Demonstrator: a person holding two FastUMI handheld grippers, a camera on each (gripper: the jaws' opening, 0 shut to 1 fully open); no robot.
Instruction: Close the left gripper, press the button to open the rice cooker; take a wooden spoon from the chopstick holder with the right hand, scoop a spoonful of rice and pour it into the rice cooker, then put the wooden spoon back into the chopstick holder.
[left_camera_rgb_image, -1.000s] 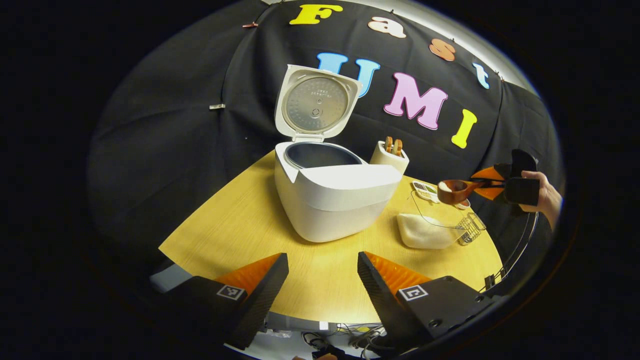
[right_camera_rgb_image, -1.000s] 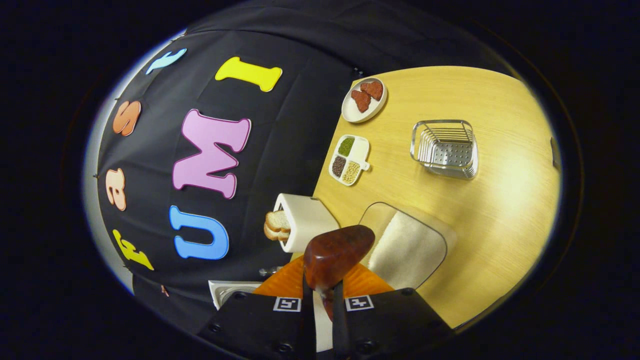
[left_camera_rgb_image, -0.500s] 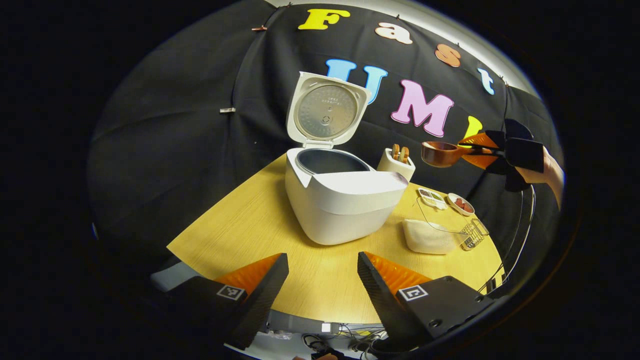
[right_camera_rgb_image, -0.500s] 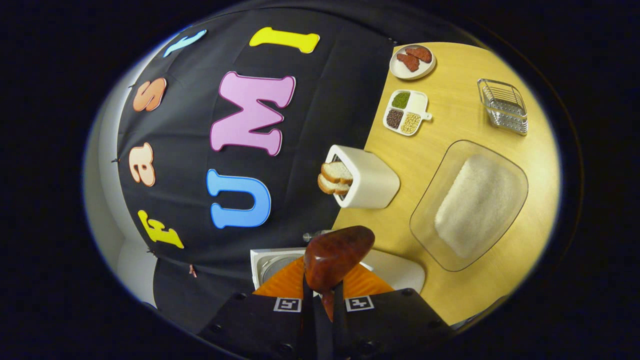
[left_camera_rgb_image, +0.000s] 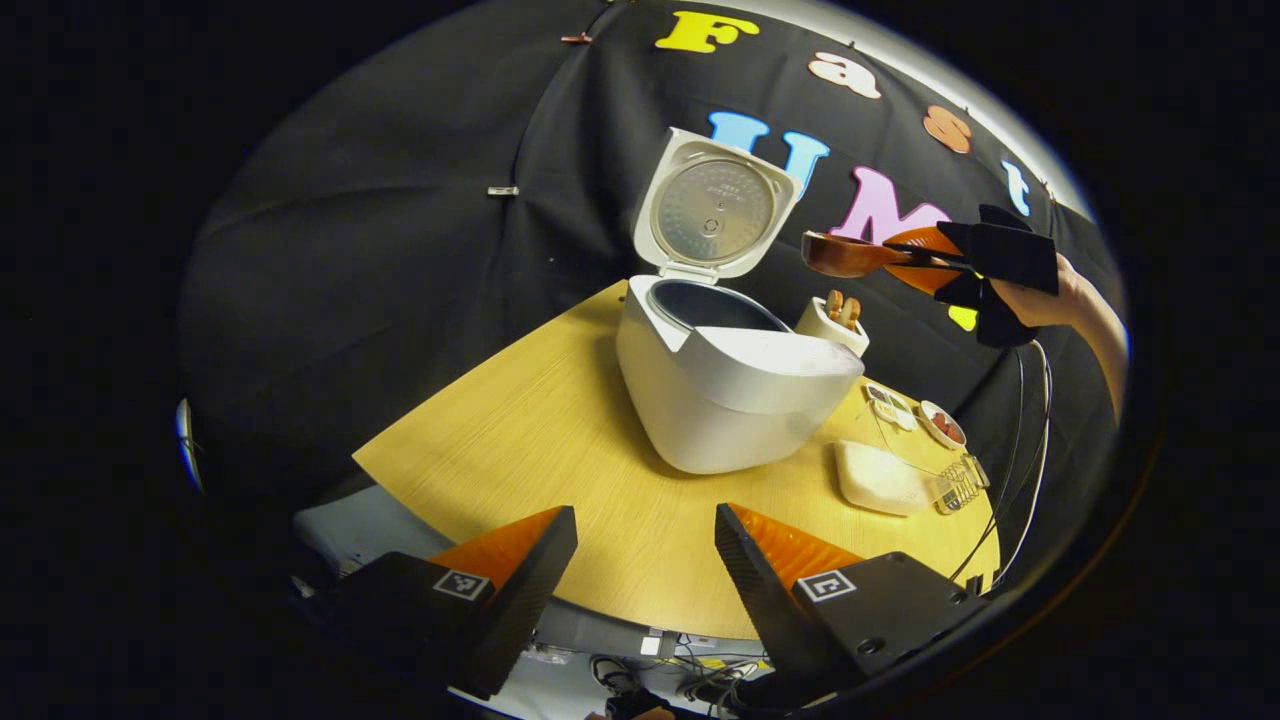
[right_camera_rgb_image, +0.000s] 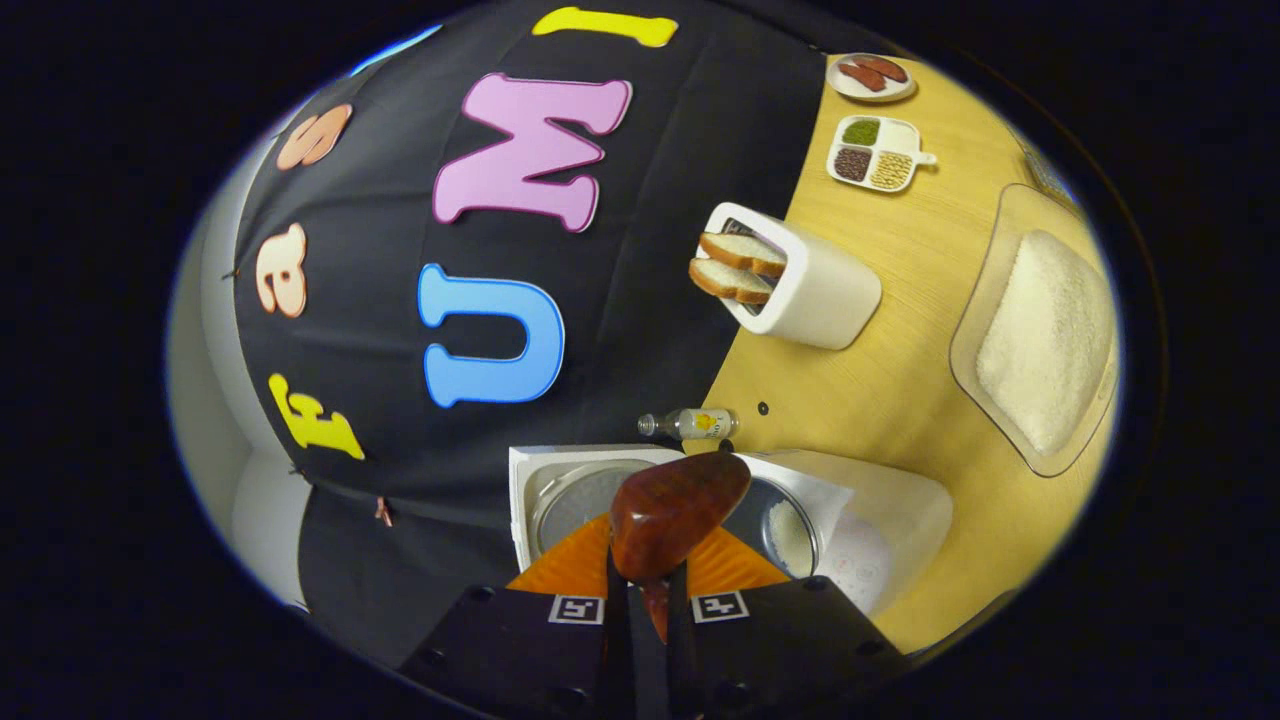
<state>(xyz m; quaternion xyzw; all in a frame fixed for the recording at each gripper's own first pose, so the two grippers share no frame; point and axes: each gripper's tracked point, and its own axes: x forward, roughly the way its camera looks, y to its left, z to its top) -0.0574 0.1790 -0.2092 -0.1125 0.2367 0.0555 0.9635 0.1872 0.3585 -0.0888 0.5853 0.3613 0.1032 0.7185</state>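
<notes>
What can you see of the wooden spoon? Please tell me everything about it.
The wooden spoon is dark reddish-brown, glossy wood with a deep rounded bowl. The right gripper clamps its handle, both fingers pressing on it, and holds it roughly level in the air above and to the side of the open rice cooker. In the right gripper view its bowl hangs over the cooker's pot. Its contents are hidden.

The wooden table (right_camera_rgb_image: 900, 400) runs along the right half of the right gripper view. At about one o'clock a small round plate (right_camera_rgb_image: 870, 78) with reddish pieces sits at the table's far edge, and just beside it is a divided dish (right_camera_rgb_image: 878, 153) with green, dark and pale grains. Toward two o'clock a white toaster (right_camera_rgb_image: 815, 285) holds two slices of bread (right_camera_rgb_image: 735, 266). Near the centre a small bottle (right_camera_rgb_image: 692, 424) lies on its side. In the left gripper view, a wire rack (left_camera_rgb_image: 958, 487) stands at four o'clock near the table's edge.
</notes>
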